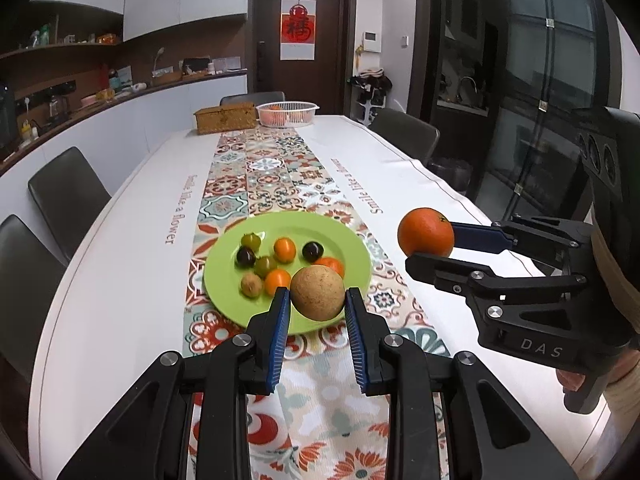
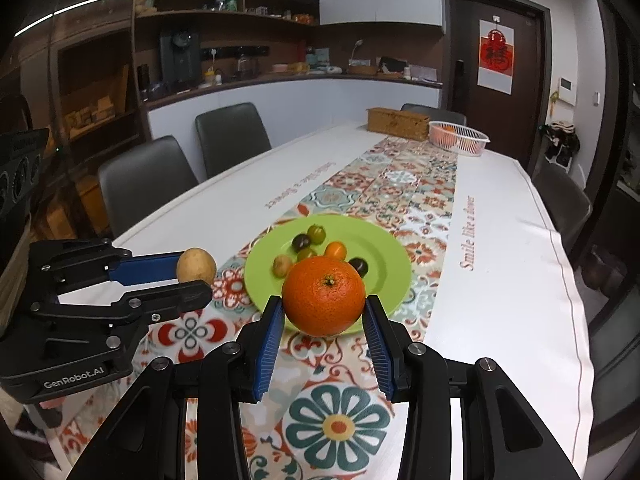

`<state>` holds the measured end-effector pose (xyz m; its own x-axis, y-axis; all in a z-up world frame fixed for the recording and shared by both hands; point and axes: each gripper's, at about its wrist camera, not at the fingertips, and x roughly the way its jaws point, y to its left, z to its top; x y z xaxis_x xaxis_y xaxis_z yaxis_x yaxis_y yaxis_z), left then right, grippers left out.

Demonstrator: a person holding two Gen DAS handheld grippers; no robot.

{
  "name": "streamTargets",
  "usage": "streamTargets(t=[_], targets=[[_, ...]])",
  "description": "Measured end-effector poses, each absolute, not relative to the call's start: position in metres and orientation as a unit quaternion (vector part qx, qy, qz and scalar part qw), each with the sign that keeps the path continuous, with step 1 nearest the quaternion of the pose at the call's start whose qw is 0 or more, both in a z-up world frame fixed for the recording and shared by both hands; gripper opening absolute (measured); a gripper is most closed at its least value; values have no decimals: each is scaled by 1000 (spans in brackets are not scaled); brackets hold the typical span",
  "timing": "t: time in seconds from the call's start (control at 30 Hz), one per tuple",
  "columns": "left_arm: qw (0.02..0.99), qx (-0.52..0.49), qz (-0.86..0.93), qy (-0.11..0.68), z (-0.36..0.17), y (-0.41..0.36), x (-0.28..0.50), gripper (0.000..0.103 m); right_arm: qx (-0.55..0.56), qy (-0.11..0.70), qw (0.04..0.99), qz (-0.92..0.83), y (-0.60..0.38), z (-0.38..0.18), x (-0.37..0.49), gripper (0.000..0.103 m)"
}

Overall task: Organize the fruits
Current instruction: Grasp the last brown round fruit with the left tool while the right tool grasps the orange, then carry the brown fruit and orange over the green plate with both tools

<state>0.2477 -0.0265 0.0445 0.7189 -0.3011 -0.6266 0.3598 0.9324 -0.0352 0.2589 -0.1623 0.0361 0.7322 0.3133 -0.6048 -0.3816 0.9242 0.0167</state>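
Both tongs (image 1: pixel 317 300) (image 2: pixel 323 312) clamped (fruit each)

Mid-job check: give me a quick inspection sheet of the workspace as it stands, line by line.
Surface: long table under a white cloth with a patterned runner down the middle.
Job's things: green plate holds small fruits; orange and brown round fruit are both held off the plate.
Clutter: woven box and white basket with orange fruit at the far end.
Grippers: left gripper shut on the brown round fruit; right gripper shut on the orange.
Cables: nothing seen.
Surroundings: dark chairs, counter with shelves, dark door with a red hanging.
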Motion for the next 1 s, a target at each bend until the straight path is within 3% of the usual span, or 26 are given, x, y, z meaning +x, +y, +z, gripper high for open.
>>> streamTargets(t=[0.57, 1.0], targets=[[928, 26, -167, 332, 47, -19, 299, 28, -48, 313, 932, 178, -159, 40, 309, 42], [920, 23, -162, 356, 19, -17, 357, 28, -48, 340, 923, 174, -156, 15, 363, 42]])
